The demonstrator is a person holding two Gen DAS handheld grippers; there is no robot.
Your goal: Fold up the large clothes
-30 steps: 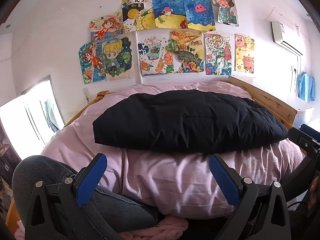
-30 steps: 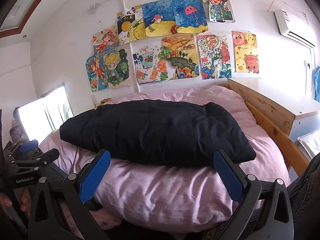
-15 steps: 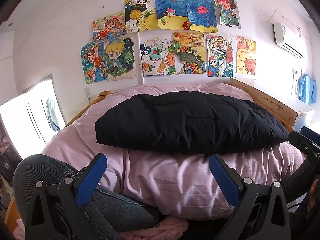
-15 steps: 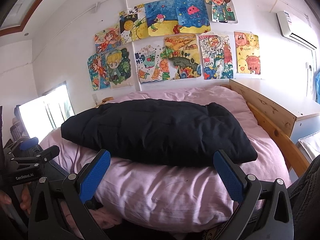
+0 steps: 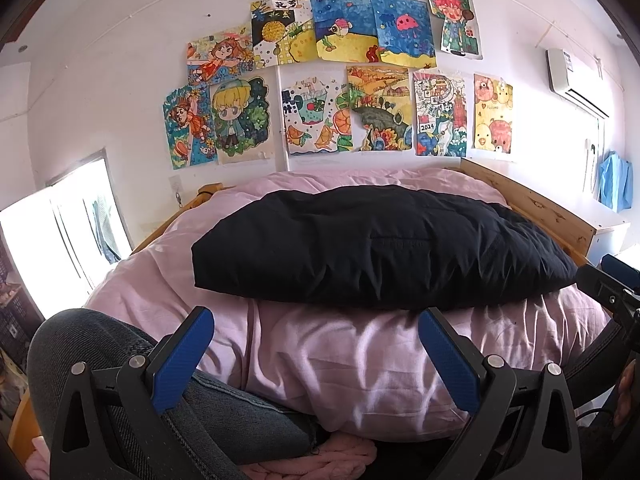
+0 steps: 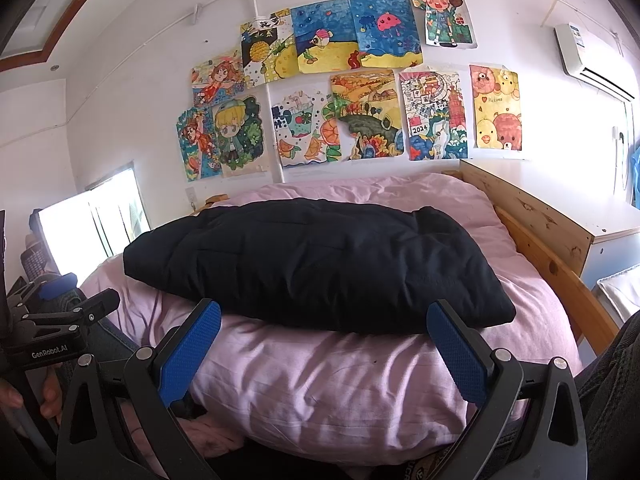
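A black padded garment (image 5: pixel 372 248) (image 6: pixel 316 268) lies folded into a thick oblong on the pink quilt (image 5: pixel 352 364) (image 6: pixel 332 380) of the bed. My left gripper (image 5: pixel 316 356) hovers before the quilt's near edge, open, with nothing between its blue pads (image 5: pixel 180 364). In the right wrist view my right gripper (image 6: pixel 324 356) is also open and holds nothing, short of the garment's near edge. Each gripper shows at the side of the other's view: the right gripper (image 5: pixel 612 284) and the left gripper (image 6: pixel 52 320).
A wooden bed frame (image 6: pixel 556 264) runs along the right, with a white-topped cabinet (image 6: pixel 600 224) beyond it. Children's drawings (image 5: pixel 344 76) cover the wall behind the bed. A person's knee in grey jeans (image 5: pixel 92 340) is at lower left. A bright window (image 5: pixel 52 240) is on the left.
Both views have shifted slightly; the garment sits a little lower and to the right in frame. The garment itself has not moved and both grippers stay open.
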